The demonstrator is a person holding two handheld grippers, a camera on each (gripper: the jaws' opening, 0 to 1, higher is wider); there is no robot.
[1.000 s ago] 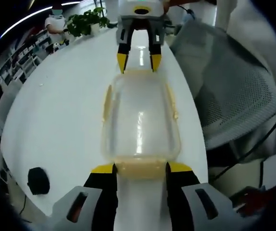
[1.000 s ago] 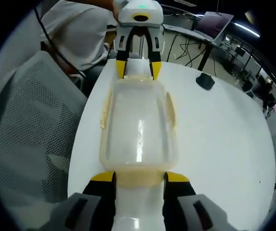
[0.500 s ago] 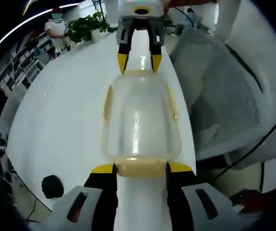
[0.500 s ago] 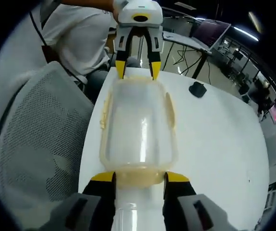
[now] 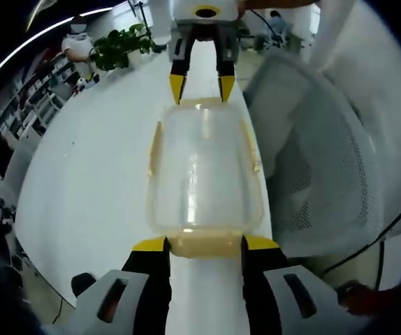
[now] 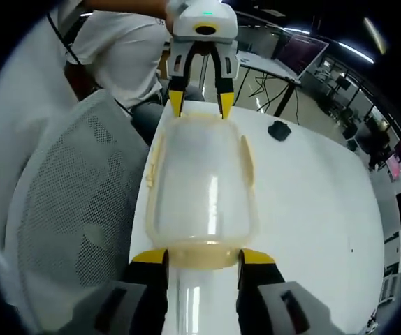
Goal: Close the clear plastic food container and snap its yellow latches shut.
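The clear plastic container [image 5: 204, 167] with its lid on stretches lengthwise between my two grippers. My left gripper [image 5: 204, 244] is shut on the yellow end latch [image 5: 204, 246] nearest it. My right gripper [image 5: 201, 87] holds the far end. In the right gripper view the same container [image 6: 200, 188] runs from my right gripper [image 6: 202, 256], shut on its near yellow latch [image 6: 202, 255], up to the left gripper [image 6: 201, 103]. Yellow side latches [image 5: 156, 150] [image 6: 246, 157] stand slightly out from the long sides. The container seems to hang above the table.
A long white table [image 5: 96, 160] [image 6: 312, 195] lies below. A grey mesh office chair [image 5: 319, 153] [image 6: 75, 202] stands at its edge. A small black object [image 6: 279, 130] rests on the table, a potted plant [image 5: 120, 38] at its far end, and a person in white [image 6: 117, 49] sits nearby.
The background has slid in both views, so the hands moved. The container keeps the same place between both grippers, still clamped at each end.
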